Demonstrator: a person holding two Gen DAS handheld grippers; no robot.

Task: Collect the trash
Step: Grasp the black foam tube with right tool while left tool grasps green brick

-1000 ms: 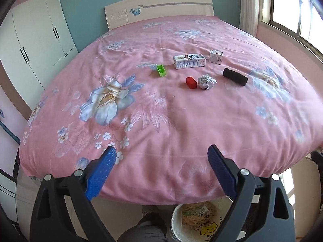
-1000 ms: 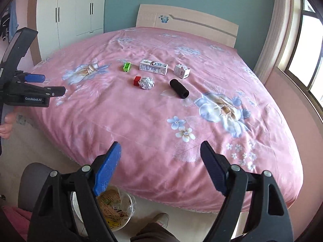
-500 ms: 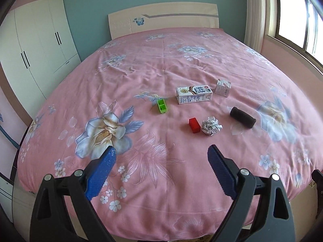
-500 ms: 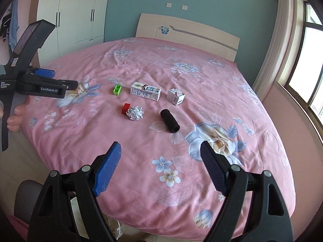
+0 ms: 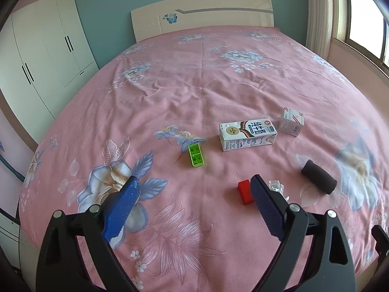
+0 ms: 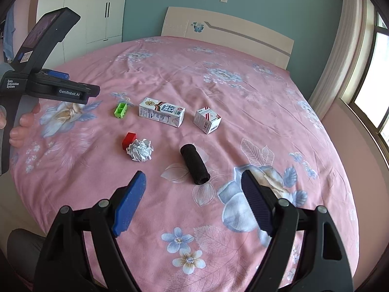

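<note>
Home bedroom: double bed (image 5: 194,92) with pink floral cover, centre; cream headboard (image 5: 201,12) 12 o'clock; white wardrobe (image 5: 43,56) 10 o'clock; curtained window (image 5: 359,12) 2 o'clock.

Both grippers now hang over the bed (image 5: 194,92) instead of its foot edge. The left gripper (image 5: 194,192) sits close to the red block (image 5: 245,191), the right gripper (image 6: 193,182) close to the black roll (image 6: 194,164). The bin below has dropped from view.

Ahead of me a pink floral bedspread (image 5: 194,92) covers a wide bed with a cream headboard (image 5: 201,12). White wardrobe (image 5: 43,56) left, teal wall (image 6: 243,2) behind, window (image 6: 372,92) right.
</note>
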